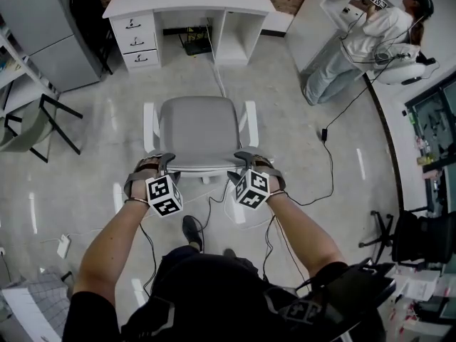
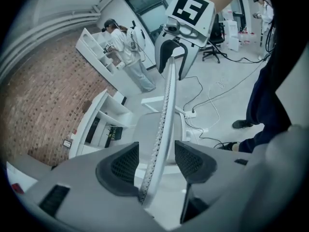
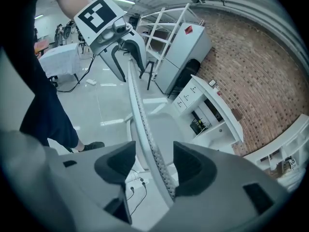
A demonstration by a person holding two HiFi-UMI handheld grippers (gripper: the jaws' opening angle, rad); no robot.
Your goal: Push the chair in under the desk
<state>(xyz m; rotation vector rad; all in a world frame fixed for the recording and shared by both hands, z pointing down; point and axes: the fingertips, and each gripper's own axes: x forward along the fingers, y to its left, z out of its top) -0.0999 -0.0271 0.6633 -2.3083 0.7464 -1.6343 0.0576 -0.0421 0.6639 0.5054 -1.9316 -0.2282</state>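
Note:
The chair (image 1: 198,130) has a grey seat and a white frame, and it stands on the floor a good way in front of the white desk (image 1: 187,6), facing it. Both grippers are at the top edge of its thin perforated backrest (image 2: 166,105) (image 3: 137,110). My left gripper (image 1: 162,161) (image 2: 157,161) straddles that edge near the left corner; its jaws stand open, with the edge between the pads. My right gripper (image 1: 246,159) (image 3: 154,163) straddles it near the right corner, also open. Each gripper view shows the other gripper farther along the backrest.
A person (image 1: 363,41) stands at white shelves at the back right. Cables (image 1: 328,144) run over the floor beside and under the chair. A grey cabinet (image 1: 50,34) and a black frame (image 1: 53,120) are on the left, and a dark office chair (image 1: 420,234) is on the right.

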